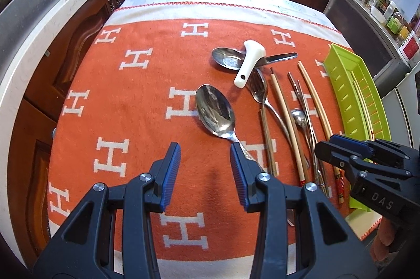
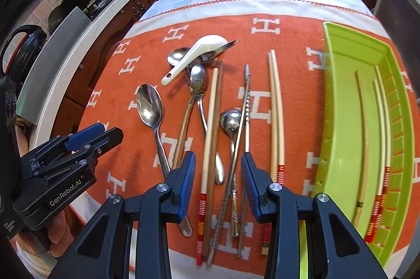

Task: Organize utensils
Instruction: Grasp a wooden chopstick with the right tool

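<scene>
I work in a kitchen with dark wooden cabinets; the table carries an orange cloth (image 1: 147, 100) with white letters.

In the left wrist view, my left gripper (image 1: 205, 163) stands spread and empty, above the cloth. Its right pad is just beside the handle of the big steel spoon (image 1: 216, 112). This spoon looks stiff, smooth and slippery, so I judge the thin handle is the place to pinch, not the bowl. The white ceramic spoon (image 1: 249, 62) lies across another steel spoon further away; it is fragile, I think.

In the right wrist view, my right gripper (image 2: 218, 166) is also spread, pinching nothing, with several chopsticks (image 2: 275, 108) and a small spoon (image 2: 229, 121) under it. Chopsticks are light and may roll. The green tray (image 2: 338, 47) at the right already holds three chopsticks.
</scene>
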### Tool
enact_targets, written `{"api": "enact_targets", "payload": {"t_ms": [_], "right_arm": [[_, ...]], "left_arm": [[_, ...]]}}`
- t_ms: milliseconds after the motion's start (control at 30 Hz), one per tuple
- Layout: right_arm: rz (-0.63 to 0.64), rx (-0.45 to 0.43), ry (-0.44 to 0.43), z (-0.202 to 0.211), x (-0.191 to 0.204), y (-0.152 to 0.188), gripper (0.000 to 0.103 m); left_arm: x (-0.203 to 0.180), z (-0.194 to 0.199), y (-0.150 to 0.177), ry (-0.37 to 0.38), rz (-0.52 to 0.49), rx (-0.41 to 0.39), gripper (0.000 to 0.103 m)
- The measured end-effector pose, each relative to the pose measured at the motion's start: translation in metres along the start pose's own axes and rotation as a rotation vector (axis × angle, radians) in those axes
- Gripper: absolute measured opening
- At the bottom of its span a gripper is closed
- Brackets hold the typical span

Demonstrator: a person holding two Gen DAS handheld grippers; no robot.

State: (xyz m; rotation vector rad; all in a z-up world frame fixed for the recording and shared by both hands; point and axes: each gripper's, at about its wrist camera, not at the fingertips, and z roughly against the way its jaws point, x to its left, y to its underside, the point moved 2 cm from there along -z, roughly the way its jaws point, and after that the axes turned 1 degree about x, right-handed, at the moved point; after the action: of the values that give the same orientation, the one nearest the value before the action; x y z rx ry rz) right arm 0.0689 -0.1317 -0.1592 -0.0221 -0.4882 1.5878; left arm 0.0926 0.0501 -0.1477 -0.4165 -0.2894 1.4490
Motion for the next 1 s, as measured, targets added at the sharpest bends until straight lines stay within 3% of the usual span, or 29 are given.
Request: {"api": "enact_targets", "payload": {"t_ms": [100, 367, 1000], "right_arm": [[0.017, 0.014, -0.017, -0.011, 0.005, -0.002, 0.019], [0.009, 0.07, 0.007, -0.042, 0.008, -0.006, 0.011], [-0.028, 0.091, -0.051, -0.056, 0.009, -0.01, 0.012]], "left_arm": [[0.002, -0.005, 0.0, 0.005, 0.004, 0.01, 0.036], [0.005, -0.014, 0.0, 0.018, 0.009, 0.023, 0.036], [0.001, -0.021, 0.001, 0.03, -0.007, 0.04, 0.036]]}}
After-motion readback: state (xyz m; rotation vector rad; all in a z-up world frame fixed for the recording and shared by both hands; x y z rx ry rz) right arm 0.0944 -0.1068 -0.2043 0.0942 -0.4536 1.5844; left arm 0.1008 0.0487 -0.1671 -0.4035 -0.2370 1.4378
